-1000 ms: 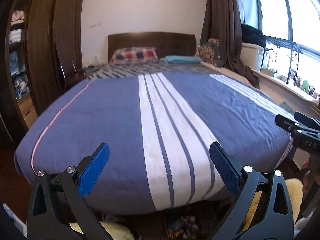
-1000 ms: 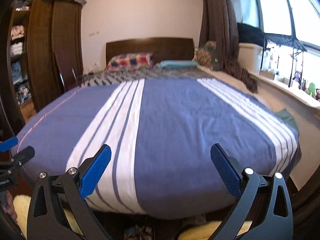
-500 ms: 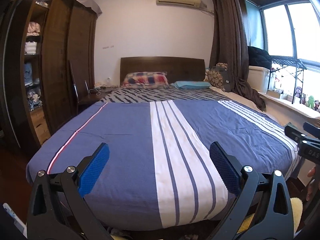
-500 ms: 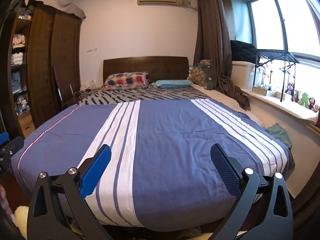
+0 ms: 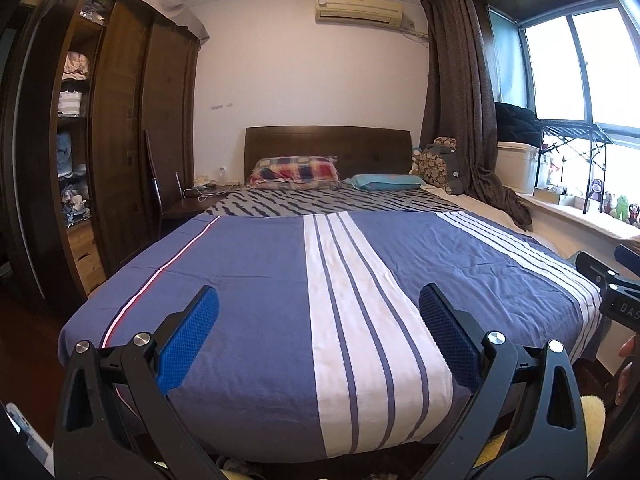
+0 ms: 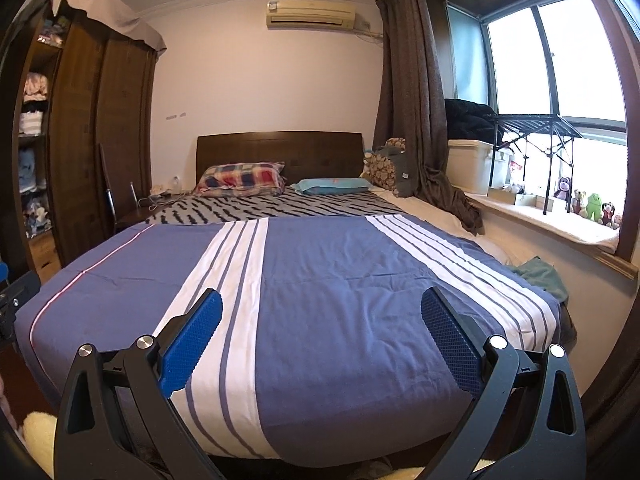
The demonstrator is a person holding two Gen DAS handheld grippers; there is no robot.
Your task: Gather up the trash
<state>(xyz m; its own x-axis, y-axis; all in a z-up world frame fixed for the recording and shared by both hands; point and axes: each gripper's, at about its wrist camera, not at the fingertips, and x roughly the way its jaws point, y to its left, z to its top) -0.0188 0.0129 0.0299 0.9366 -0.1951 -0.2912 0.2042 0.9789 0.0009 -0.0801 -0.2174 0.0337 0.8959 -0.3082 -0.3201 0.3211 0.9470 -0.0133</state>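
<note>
The left gripper (image 5: 319,322) hangs at the foot of the bed with its jaws spread wide and nothing between them — only the blue pads (image 5: 188,344) frame the bedspread beyond. The right gripper (image 6: 322,324) sits alongside in the same attitude, jaws fully apart and empty; its black body also shows at the right edge of the left view, with a fingertip of the person's hand (image 5: 625,368) below it. Low at the bottom edges, pale fluffy rug (image 6: 38,432) pokes out near the bed's foot.

The bed (image 5: 260,280) fills the middle of both views, covered by a blue bedspread with white stripes that lies mostly smooth. No trash can be made out on it; some small clutter under the foot of the bed is too dark to identify. A green cloth (image 6: 540,274) lies crumpled at the bed's right edge, near the wall below the window.

Farther up, a zebra-patterned sheet (image 5: 320,200) leads to a plaid pillow (image 5: 294,172) and a teal pillow (image 5: 384,181) against the dark headboard (image 5: 328,142). A wooden wardrobe (image 5: 120,140) stands on the left, a brown curtain (image 6: 416,100) on the right — beside it a white bin (image 6: 468,164) and small toy figures (image 6: 588,204) line the windowsill. An air conditioner (image 5: 358,10) is mounted high on the back wall.
</note>
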